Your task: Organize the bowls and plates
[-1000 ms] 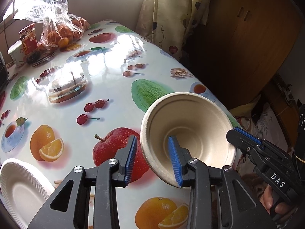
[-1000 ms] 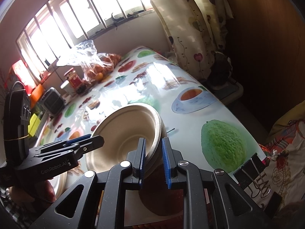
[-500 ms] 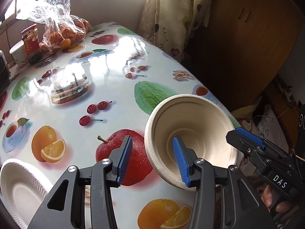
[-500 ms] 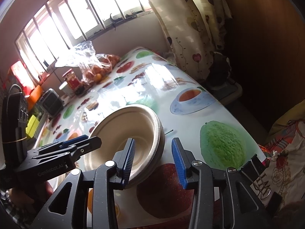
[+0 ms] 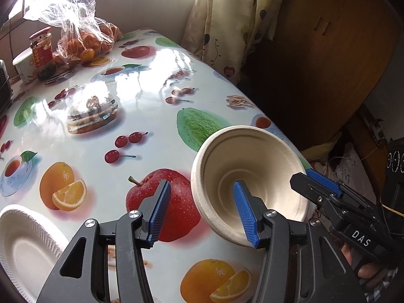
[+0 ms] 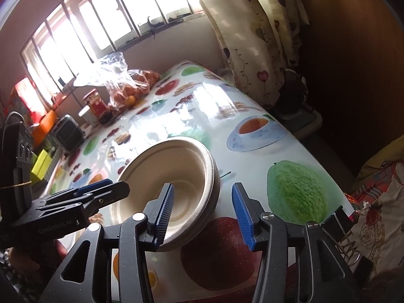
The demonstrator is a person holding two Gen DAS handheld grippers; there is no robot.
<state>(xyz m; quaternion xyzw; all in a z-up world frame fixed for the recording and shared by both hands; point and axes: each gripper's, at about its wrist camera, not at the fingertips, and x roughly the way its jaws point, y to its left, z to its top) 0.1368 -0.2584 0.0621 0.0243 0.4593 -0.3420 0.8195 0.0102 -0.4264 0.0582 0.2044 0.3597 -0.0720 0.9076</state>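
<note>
Two beige paper bowls [image 5: 252,166] [image 6: 171,174], nested, sit on the fruit-print tablecloth [image 5: 141,126] near its right edge. My left gripper [image 5: 202,192] straddles the near left rim. One finger is inside the bowl and one outside; its jaws are opening and neither pad presses. From the other side my right gripper [image 6: 203,189] straddles the rim the same way, jaws opening, pads clear of it. Each gripper shows in the other's view: the right gripper [image 5: 315,181] and the left gripper [image 6: 111,186]. A white foam plate [image 5: 25,240] lies at the lower left.
At the far end stand a plastic bag of oranges [image 5: 83,40], a red-lidded jar [image 5: 41,45] and a white cup [image 5: 22,63]. The table edge [image 5: 252,96] drops off to the right, toward a curtain [image 5: 227,20] and a wooden cabinet [image 5: 328,50].
Both grippers' jaws have widened. The right gripper, shut on the bowl rim a second ago, has let it go. The bowls have settled flatter on the cloth.
</note>
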